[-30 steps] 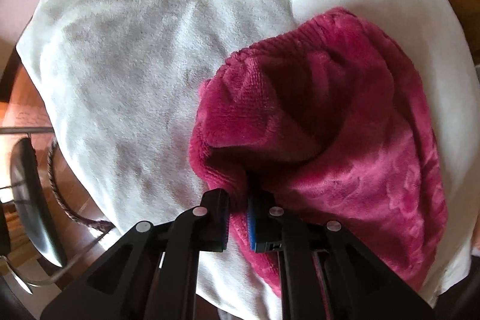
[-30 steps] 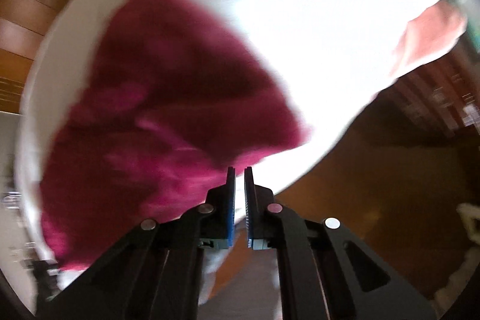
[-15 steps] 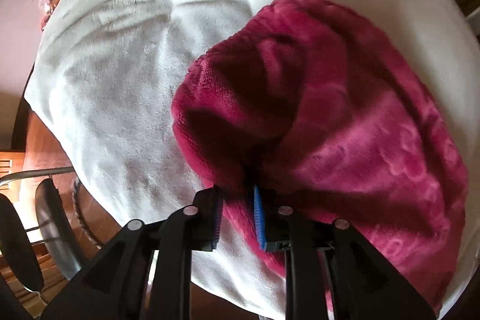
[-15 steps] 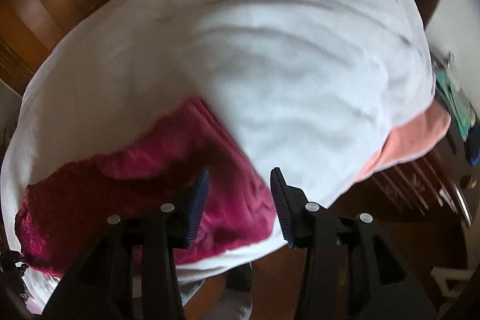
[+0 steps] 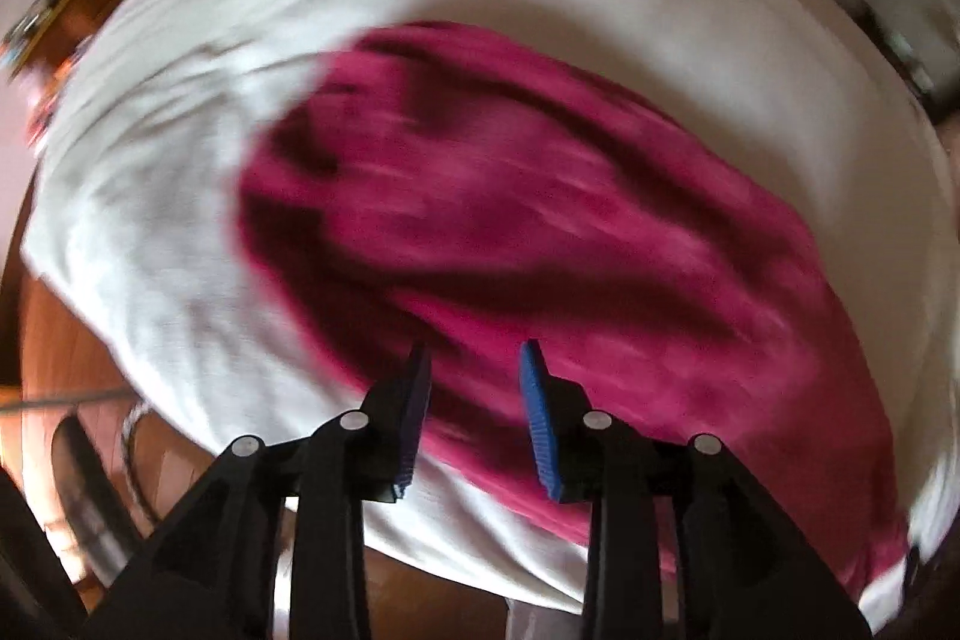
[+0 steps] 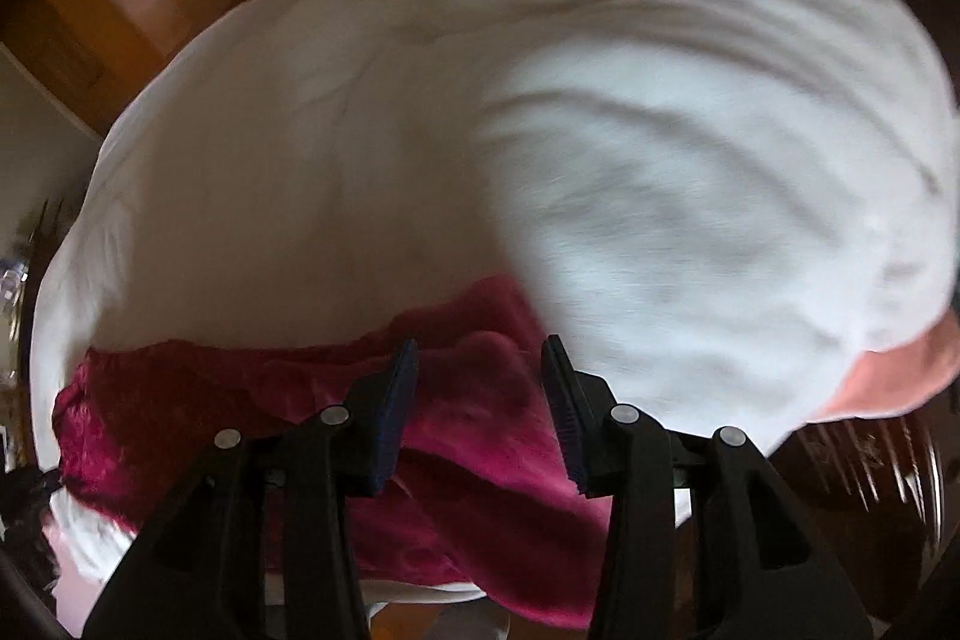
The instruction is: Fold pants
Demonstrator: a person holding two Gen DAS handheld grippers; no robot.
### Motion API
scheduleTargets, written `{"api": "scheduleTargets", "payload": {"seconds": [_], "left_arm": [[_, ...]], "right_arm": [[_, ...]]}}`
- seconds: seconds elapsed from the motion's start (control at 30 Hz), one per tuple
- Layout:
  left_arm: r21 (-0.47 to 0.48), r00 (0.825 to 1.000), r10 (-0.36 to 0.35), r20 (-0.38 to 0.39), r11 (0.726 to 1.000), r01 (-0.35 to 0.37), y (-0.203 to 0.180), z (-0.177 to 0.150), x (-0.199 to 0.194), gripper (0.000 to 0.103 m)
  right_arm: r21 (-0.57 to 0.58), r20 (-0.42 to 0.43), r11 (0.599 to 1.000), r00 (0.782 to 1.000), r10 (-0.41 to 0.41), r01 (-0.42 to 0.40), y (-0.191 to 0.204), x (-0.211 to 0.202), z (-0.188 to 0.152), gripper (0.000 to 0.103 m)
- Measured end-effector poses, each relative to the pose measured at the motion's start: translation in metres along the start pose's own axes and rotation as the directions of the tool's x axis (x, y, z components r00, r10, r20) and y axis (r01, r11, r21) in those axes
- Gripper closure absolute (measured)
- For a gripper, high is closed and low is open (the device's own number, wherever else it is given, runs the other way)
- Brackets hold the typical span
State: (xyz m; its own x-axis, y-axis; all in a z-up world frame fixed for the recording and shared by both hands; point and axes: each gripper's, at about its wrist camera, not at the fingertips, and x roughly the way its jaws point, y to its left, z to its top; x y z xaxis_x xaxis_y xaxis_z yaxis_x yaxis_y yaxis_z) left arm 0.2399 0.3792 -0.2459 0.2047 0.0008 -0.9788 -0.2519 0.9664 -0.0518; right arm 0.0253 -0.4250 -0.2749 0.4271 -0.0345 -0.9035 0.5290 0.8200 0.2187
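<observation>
Item 1, pants [image 5: 540,232]: magenta, plush, bunched in a loose heap on the blanket [image 5: 180,196], lying along its near edge. I see folds and dark creases across the top. The left view is motion-blurred, so I cannot read the seams or tell the waistband from the legs. In the right view the pants [image 6: 468,436] run along the near edge out toward the left corner, and one flap hangs past that edge.

Item 2, left gripper [image 5: 474,400]: I have its jaws spread, with magenta cloth showing in the gap. The blue fingers [image 5: 537,418] sit over the near side of the heap. I cannot tell whether they touch the fabric.

Item 3, right gripper [image 6: 480,400]: jaws spread wide, nothing pinched. The pads [image 6: 564,412] stand over the end of the pants nearest the blanket's right side; contact I cannot tell.

Item 4, blanket [image 6: 660,160]: white, rumpled in long ridges, covering the whole surface and carrying the pants.

Item 5, pillow [image 6: 894,376]: salmon-pink, peeking out from under the right edge of the blanket.

Item 6, floor [image 5: 66,358]: brown wood, seen past the left edge
</observation>
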Motion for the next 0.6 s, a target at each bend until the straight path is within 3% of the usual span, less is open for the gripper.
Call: {"api": "scheduleTargets", "payload": {"seconds": [0.07, 0.1, 0.17, 0.23, 0.33, 0.47, 0.53, 0.6], "left_arm": [[0.115, 0.999, -0.040, -0.015, 0.993, 0.041, -0.046, -0.019, 0.002, 0.069], [0.160, 0.998, -0.059, -0.021, 0.985, 0.061, -0.065, -0.029, 0.004, 0.062], [0.267, 0.993, -0.108, -0.043, 0.957, 0.115, -0.110, -0.054, 0.009, 0.052], [0.359, 0.987, -0.144, -0.071, 0.920, 0.160, -0.151, -0.079, 0.017, 0.050], [0.482, 0.981, -0.162, -0.109, 0.854, 0.195, -0.202, -0.112, 0.031, 0.050], [0.576, 0.975, -0.142, -0.172, 0.788, 0.216, -0.243, -0.143, 0.053, 0.049], [0.607, 0.976, -0.111, -0.187, 0.768, 0.204, -0.251, -0.153, 0.063, 0.048], [0.627, 0.979, -0.088, -0.183, 0.756, 0.185, -0.255, -0.157, 0.069, 0.046]], "right_arm": [[-0.029, -0.029, 1.000, 1.000, 0.004, -0.004, 0.006, 0.012, 0.002, 0.072], [-0.057, -0.026, 0.998, 0.999, -0.024, 0.023, 0.010, 0.013, 0.002, 0.085], [-0.100, 0.012, 0.993, 0.998, -0.069, 0.070, 0.017, 0.006, 0.003, 0.087], [-0.116, 0.072, 0.987, 0.992, -0.099, 0.107, 0.018, -0.006, 0.006, 0.088], [-0.124, 0.155, 0.980, 0.978, -0.138, 0.158, 0.018, -0.013, 0.012, 0.088], [-0.160, 0.129, 0.970, 0.978, -0.162, 0.181, 0.015, 0.015, 0.017, 0.087], [-0.149, 0.117, 0.977, 0.984, -0.137, 0.154, 0.009, 0.018, 0.019, 0.070], [-0.116, 0.147, 0.983, 0.981, -0.126, 0.144, -0.001, 0.005, 0.016, 0.063]]}}
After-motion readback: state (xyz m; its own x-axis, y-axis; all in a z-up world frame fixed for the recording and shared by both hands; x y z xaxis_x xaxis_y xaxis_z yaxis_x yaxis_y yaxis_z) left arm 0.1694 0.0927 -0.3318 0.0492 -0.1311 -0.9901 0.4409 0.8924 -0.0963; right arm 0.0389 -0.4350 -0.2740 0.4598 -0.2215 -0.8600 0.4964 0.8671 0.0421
